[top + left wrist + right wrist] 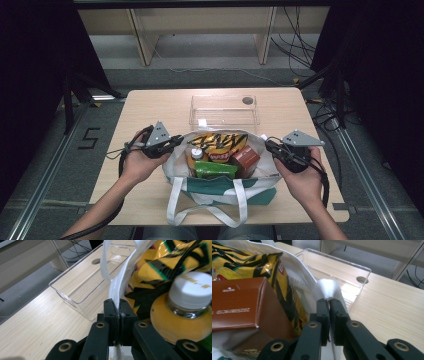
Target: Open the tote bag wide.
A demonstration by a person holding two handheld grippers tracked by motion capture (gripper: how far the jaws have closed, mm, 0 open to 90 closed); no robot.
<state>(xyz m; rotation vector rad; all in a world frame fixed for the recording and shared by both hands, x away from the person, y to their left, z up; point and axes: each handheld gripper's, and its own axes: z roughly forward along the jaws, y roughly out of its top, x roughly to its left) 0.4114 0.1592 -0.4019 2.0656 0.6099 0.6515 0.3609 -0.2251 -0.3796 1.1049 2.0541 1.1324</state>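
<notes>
Setting: a light wood tabletop [150, 107] under dark surrounds, grey floor and pale shelving beyond its far edge, loose cables at 1 o'clock.

Left hand-held gripper [176, 142]: jaws closed flat on the white fabric of the tote bag's rim; in the left gripper view the cloth runs straight up out of the pinch. It sits at the bag's 9 o'clock side.

Right hand-held gripper [268, 145]: jaws likewise clamped on a fold of white rim fabric, which bulges just above the tips in the right gripper view. It sits at the bag's 3 o'clock side.

Tote bag [220, 192]: white with a green band, standing at the near middle of the tabletop, mouth up, one strap loop hanging over the near edge at 6 o'clock.

Contents: a yellow-and-black snack packet [218, 143] at 12 o'clock inside the mouth, a white-capped bottle [197, 156] at 9 o'clock, a brown carton [245, 160] at 3 o'clock, a green packet [215, 170] at 6 o'clock. All are packed touching one another.

Clear bin [224, 111]: empty transparent box just beyond the bag at 12 o'clock; whether they touch cannot be told.

Step in hand: judged to be securing both sides of the bag's mouth, so as to spread it or steady it for access to the goods.

Next move calls for: an even outward pull toward 9 and 3 o'clock, both pinches kept firm. Thin cloth may slip from the jaws, and an uneven pull may tip the loaded bag.
</notes>
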